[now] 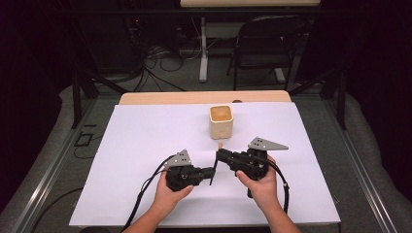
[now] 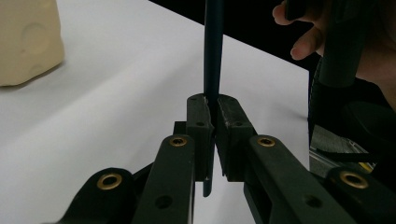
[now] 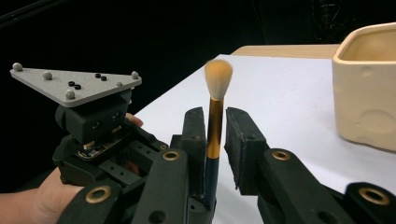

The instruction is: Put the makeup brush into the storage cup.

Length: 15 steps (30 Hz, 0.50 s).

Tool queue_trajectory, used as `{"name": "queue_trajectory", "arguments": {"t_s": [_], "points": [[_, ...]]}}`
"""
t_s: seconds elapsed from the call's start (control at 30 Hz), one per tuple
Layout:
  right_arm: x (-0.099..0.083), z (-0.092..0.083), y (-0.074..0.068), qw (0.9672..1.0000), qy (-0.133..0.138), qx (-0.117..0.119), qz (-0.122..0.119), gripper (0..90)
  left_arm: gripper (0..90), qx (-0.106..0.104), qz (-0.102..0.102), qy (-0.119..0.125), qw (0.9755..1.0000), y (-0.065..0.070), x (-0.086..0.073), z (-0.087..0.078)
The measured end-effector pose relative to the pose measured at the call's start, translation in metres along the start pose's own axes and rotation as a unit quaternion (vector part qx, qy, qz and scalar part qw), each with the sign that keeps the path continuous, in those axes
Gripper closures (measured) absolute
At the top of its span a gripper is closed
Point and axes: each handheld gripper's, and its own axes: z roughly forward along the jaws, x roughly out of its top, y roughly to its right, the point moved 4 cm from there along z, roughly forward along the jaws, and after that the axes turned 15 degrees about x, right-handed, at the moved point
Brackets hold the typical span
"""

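A small brush [image 3: 215, 121] is standing upright between the two grippers, near the front middle of the white table [image 1: 145, 141], with a cream cup [image 1: 221, 121] sitting just beyond it. The left gripper [image 2: 213, 123] is pinching the dark handle low down, its jaws closed flat against the shaft so that a short tail of handle is poking out beneath them. The right gripper [image 3: 215, 140] is sitting around the brush higher up, at the gold band, but its jaws are standing open with a clear gap on one side; whether the other jaw is touching the band is hard to tell.

The brush is looking light and thin, stiff along the handle and soft at the pale bristle tip [image 3: 218, 73], which is flaring out above the jaws. The handle is likely smooth and round (so it may be prone to twisting or sliding in a pinch), and the dark shaft or gold band is the better place to grip, never the bristles, which would bend and splay.

In the high view the brush is showing as little more than a thin dark line between the grippers. The cup is cut off in both gripper views, and what it is holding is blurred. The person's hands [image 1: 170, 194] are covering the backs of both grippers.
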Motion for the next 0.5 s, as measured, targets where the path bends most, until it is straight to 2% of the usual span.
{"name": "queue_trajectory", "arguments": {"t_s": [0.5], "points": [[0.0001, -0.0008, 0.0006, 0.9999, 0.004, -0.001, 0.010, 83.4, 84.2, -0.001, -0.001, 0.000, 1.0000, 0.0002, -0.0006, 0.0004]]}}
